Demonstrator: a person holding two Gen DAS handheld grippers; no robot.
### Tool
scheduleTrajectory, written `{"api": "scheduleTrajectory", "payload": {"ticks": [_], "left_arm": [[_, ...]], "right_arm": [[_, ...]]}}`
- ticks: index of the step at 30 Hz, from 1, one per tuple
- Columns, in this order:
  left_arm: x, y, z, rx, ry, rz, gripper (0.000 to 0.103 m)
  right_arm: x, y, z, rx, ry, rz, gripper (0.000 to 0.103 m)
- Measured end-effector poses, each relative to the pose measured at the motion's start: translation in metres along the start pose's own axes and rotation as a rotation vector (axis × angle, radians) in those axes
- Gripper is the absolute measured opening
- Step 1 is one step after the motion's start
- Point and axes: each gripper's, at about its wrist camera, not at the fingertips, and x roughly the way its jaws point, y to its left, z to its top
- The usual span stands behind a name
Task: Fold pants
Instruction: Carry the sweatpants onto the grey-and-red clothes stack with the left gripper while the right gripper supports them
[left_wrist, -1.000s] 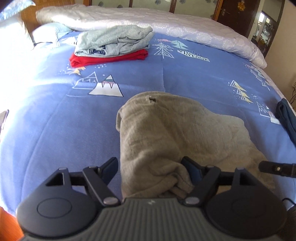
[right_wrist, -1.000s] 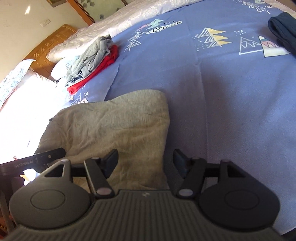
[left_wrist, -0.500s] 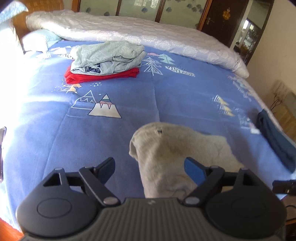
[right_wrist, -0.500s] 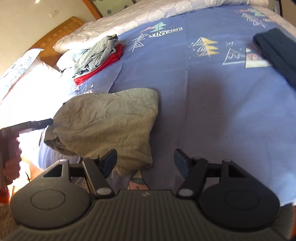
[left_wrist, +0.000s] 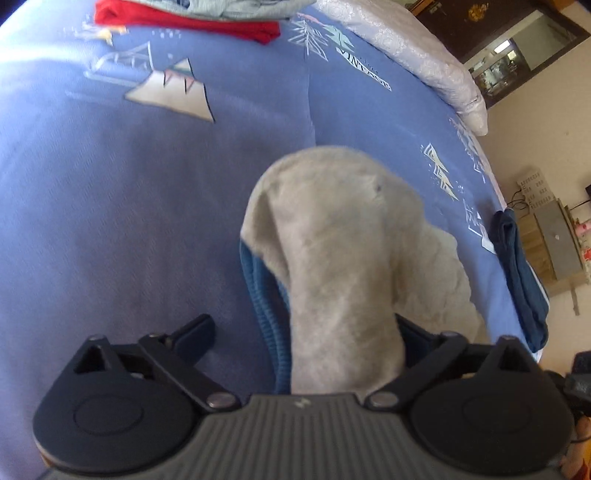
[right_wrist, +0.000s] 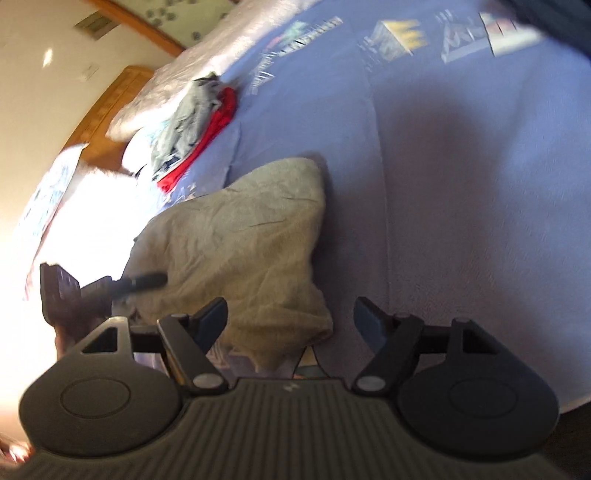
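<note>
Left wrist view shows the left gripper (left_wrist: 301, 332) with its fingers spread wide and the beige pants (left_wrist: 343, 258) bunched between them, rising as a hump over a blue ribbed band (left_wrist: 264, 295); the cloth touches the right finger, while the left finger stands apart from it, so nothing is pinched. The pants lie near the close edge of the blue bedspread (left_wrist: 129, 203). Far left sits a red and grey stack of folded clothes (left_wrist: 207, 18), and a dark navy garment (left_wrist: 517, 273) lies at the right edge. Right wrist view shows the right gripper (right_wrist: 290, 321) spread wide and empty, the pants' near corner just ahead of it.
</note>
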Motion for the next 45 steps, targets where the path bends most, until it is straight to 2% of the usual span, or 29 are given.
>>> {"api": "scheduleTrajectory", "payload": {"ticks": [2, 5, 7, 8, 9, 10, 11, 12, 13, 15, 19, 22, 27, 30, 33, 35, 37, 38, 39, 40, 41, 42, 44, 45], "left_arm": [[-0.002, 0.000, -0.008, 0.003, -0.043, -0.007, 0.103], [-0.005, -0.010, -0.022, 0.015, -0.055, -0.013, 0.098], [-0.004, -0.016, -0.032, 0.025, -0.046, -0.067, 0.081], [-0.004, -0.019, -0.038, 0.029, -0.065, -0.052, 0.079], [-0.005, -0.023, -0.042, 0.050, -0.087, -0.028, 0.073], [-0.006, -0.024, -0.042, 0.052, -0.098, -0.018, 0.066], [-0.009, -0.022, -0.040, 0.026, -0.100, -0.026, 0.062], [-0.013, -0.018, -0.036, -0.006, -0.102, -0.046, 0.054], [-0.018, -0.014, -0.031, -0.034, -0.103, -0.070, 0.050], [-0.032, -0.008, -0.020, -0.075, -0.126, -0.116, 0.049], [-0.068, -0.010, 0.022, -0.056, -0.228, -0.143, 0.048], [-0.105, -0.014, 0.071, -0.020, -0.364, -0.143, 0.048], [-0.157, -0.022, 0.172, 0.077, -0.561, -0.060, 0.048], [-0.165, -0.007, 0.240, 0.061, -0.616, -0.020, 0.048], [-0.148, 0.025, 0.296, 0.000, -0.624, 0.025, 0.049], [-0.117, 0.051, 0.323, -0.022, -0.601, 0.084, 0.050], [-0.073, 0.083, 0.342, -0.084, -0.542, 0.174, 0.056], [-0.045, 0.103, 0.347, -0.129, -0.486, 0.237, 0.058], [-0.019, 0.123, 0.350, -0.169, -0.420, 0.297, 0.061], [0.000, 0.136, 0.348, -0.201, -0.394, 0.321, 0.081], [0.008, 0.145, 0.343, -0.236, -0.407, 0.313, 0.092], [0.009, 0.148, 0.339, -0.268, -0.425, 0.298, 0.099], [-0.002, 0.146, 0.328, -0.293, -0.440, 0.285, 0.098], [-0.013, 0.142, 0.322, -0.290, -0.448, 0.284, 0.094]], "right_arm": [[0.015, -0.009, 0.002, 0.053, 0.016, 0.015, 0.077], [0.034, -0.013, 0.000, 0.113, 0.030, 0.078, 0.078], [0.045, -0.003, -0.001, 0.095, 0.050, 0.118, 0.077], [0.052, 0.005, -0.002, 0.073, 0.064, 0.118, 0.077], [0.055, 0.014, -0.003, 0.027, 0.059, 0.089, 0.075], [0.058, 0.026, -0.004, -0.041, 0.053, 0.052, 0.059], [0.059, 0.036, -0.002, -0.105, 0.057, 0.013, 0.053], [0.061, 0.043, -0.001, -0.131, 0.059, -0.007, 0.050], [0.060, 0.051, 0.001, -0.157, 0.058, -0.006, 0.046], [0.052, 0.074, 0.005, -0.245, 0.030, -0.002, 0.044], [0.032, 0.132, 0.035, -0.411, -0.073, 0.069, 0.043], [0.029, 0.174, 0.072, -0.519, -0.139, 0.125, 0.043], [0.055, 0.259, 0.150, -0.656, -0.271, 0.202, 0.043], [0.086, 0.298, 0.209, -0.676, -0.337, 0.237, 0.043], [0.139, 0.320, 0.255, -0.644, -0.344, 0.243, 0.043], [0.184, 0.318, 0.274, -0.620, -0.321, 0.232, 0.044], [0.238, 0.303, 0.281, -0.592, -0.255, 0.177, 0.044], [0.265, 0.292, 0.280, -0.576, -0.210, 0.143, 0.044], [0.291, 0.282, 0.280, -0.574, -0.177, 0.100, 0.045], [0.317, 0.269, 0.274, -0.568, -0.134, 0.042, 0.049], [0.341, 0.259, 0.272, -0.547, -0.091, 0.001, 0.049], [0.350, 0.247, 0.270, -0.518, -0.083, 0.011, 0.051], [0.341, 0.242, 0.269, -0.476, -0.102, 0.050, 0.055], [0.331, 0.244, 0.270, -0.478, -0.092, 0.060, 0.057]]}}
